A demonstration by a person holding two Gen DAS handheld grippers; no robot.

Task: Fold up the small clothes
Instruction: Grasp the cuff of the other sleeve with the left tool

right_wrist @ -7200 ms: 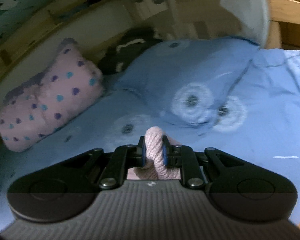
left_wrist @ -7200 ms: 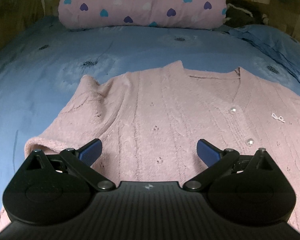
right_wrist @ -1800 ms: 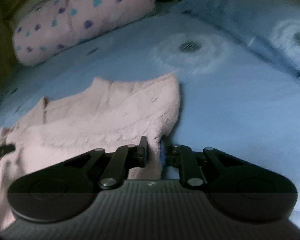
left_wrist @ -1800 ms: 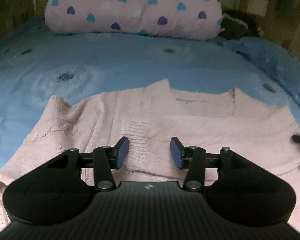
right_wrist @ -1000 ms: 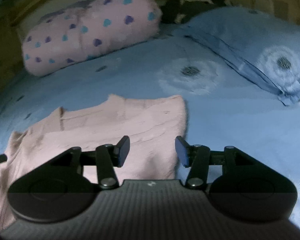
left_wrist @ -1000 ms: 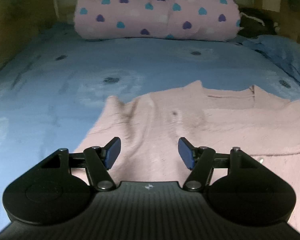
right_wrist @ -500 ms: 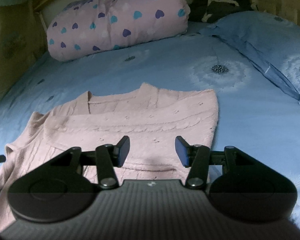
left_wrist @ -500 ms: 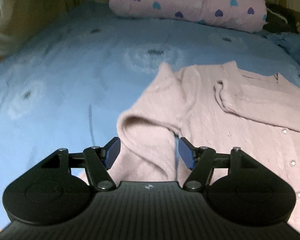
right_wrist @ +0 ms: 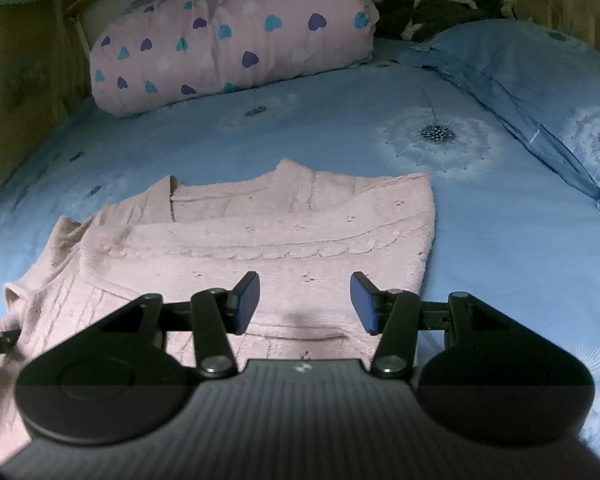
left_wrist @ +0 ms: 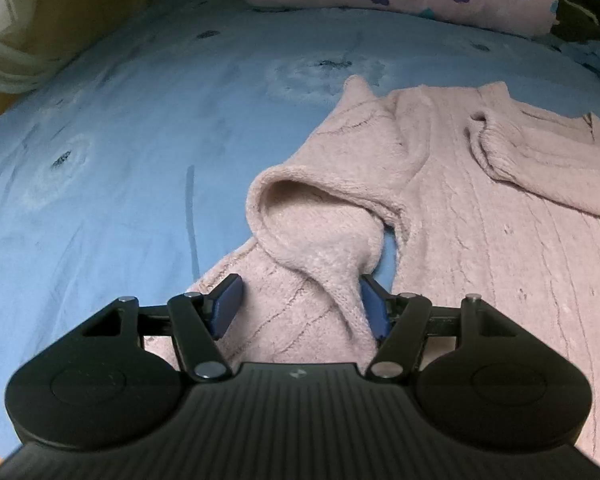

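A pink knitted cardigan [left_wrist: 480, 240] lies front up on the blue bedsheet [left_wrist: 140, 140]. Its left sleeve [left_wrist: 320, 232] is bunched into a raised loop right in front of my left gripper [left_wrist: 300, 308]. That gripper is open, low over the sleeve, with a fold of knit between its blue pads; the right pad touches the fold. In the right wrist view the cardigan [right_wrist: 292, 232] has its right sleeve folded flat across the chest. My right gripper [right_wrist: 305, 300] hovers open above the folded right side, holding nothing.
A rolled pink quilt with hearts [right_wrist: 228, 40] lies across the head of the bed. A blue pillow [right_wrist: 540, 80] sits at the right, dark clothing [right_wrist: 440, 4] behind it. A wooden wall and pale curtain [left_wrist: 12, 40] border the left side.
The right gripper let go of the folded right sleeve, opened and drew back. The left gripper swung left and down from the cardigan's body to the bunched left sleeve.
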